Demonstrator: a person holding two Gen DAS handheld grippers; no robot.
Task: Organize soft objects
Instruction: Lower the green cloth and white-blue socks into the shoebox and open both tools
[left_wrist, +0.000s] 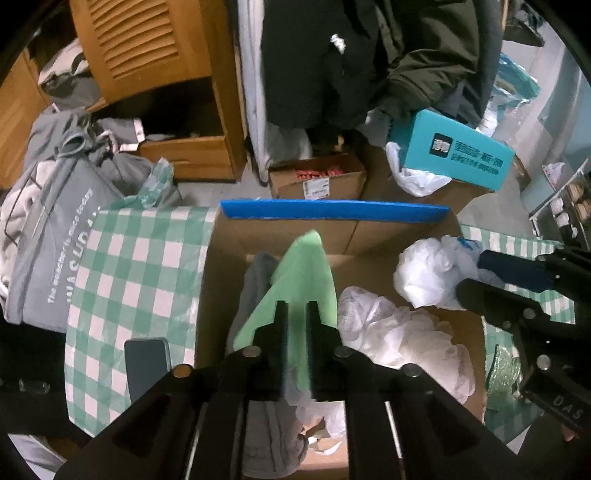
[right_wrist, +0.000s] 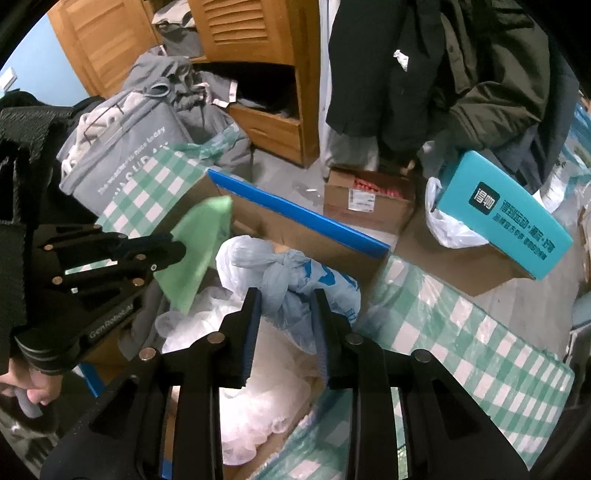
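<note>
The left gripper (left_wrist: 297, 306) has its jaws closed on a green cloth (left_wrist: 303, 280), which sticks up and forward over an open cardboard box (left_wrist: 280, 229) with a blue-edged flap. Inside the box, a grey garment (left_wrist: 255, 284) lies to the left of the cloth and crumpled white plastic bags (left_wrist: 402, 339) lie to its right. The right gripper (left_wrist: 476, 280) enters from the right edge, its jaws pinching a knotted white and pale blue plastic bag (left_wrist: 428, 273) above the box's right side. The box stands on a worktop covered by a green checked cloth (left_wrist: 125, 266). A dark phone (left_wrist: 146, 365) lies on that cover, just left of the box.
</note>
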